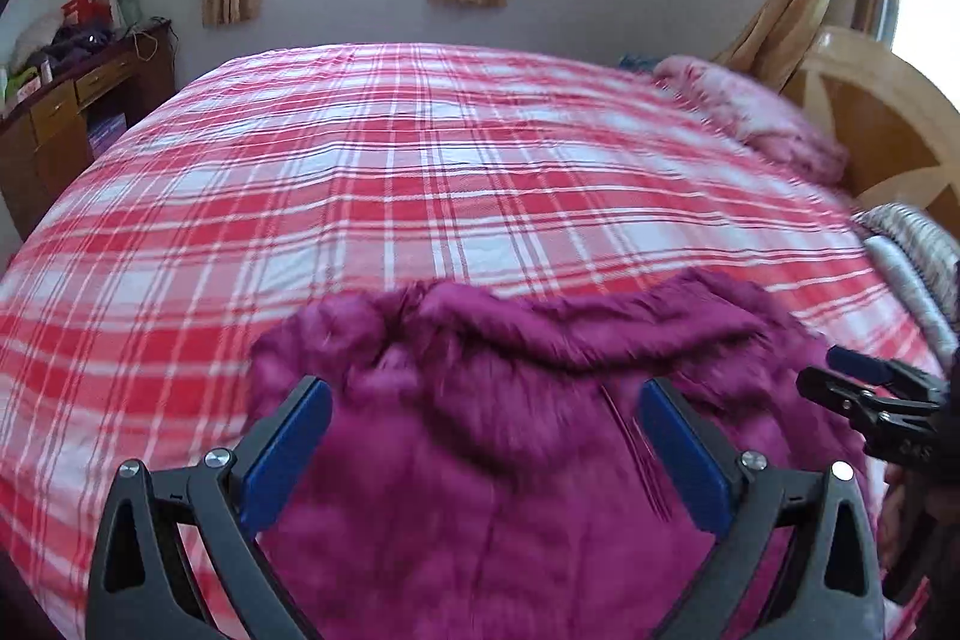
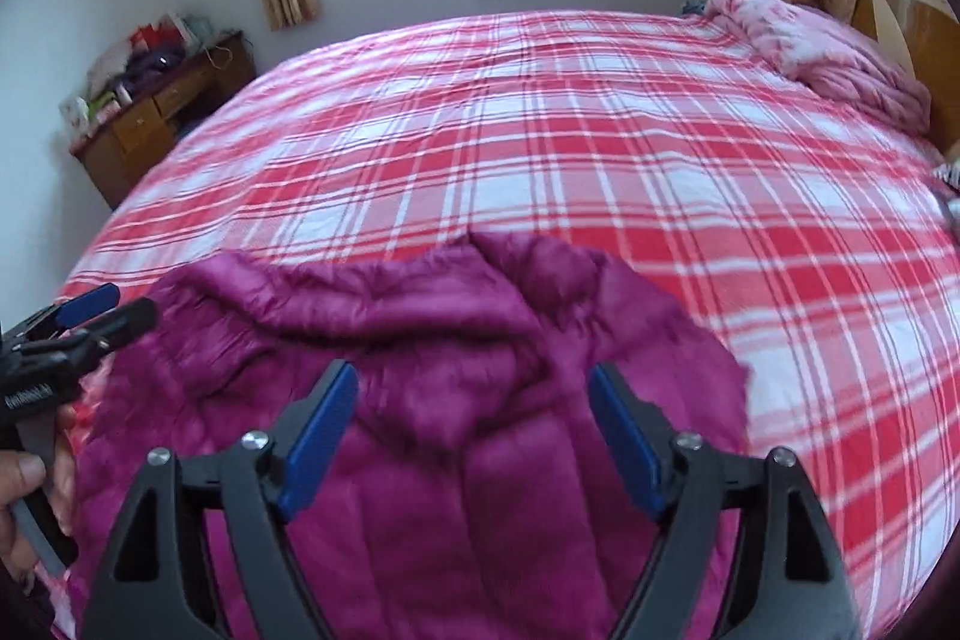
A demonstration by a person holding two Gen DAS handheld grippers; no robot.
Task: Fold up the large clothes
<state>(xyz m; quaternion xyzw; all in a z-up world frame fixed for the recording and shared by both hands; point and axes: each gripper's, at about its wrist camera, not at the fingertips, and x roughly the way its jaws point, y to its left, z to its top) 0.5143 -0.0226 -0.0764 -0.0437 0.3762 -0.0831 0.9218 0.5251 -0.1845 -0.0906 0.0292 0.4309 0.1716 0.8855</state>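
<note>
Magenta fleece garment (image 1: 510,430), bunched at near edge of bed (image 1: 420,147), spread flat there for folding; far hem rumpled, near part cut off below frame. Left claw (image 1: 483,451) wide apart above garment, nothing between pads, apparently released. Right claw (image 2: 474,436) likewise apart and empty, poised over cloth. Pink quilt (image 2: 834,45) heaped at far right by headboard, clear of working area. Garment type, sleeves and collar hard to make out through motion blur. Cluttered counter (image 1: 66,99) far left, contents indistinct.
</note>
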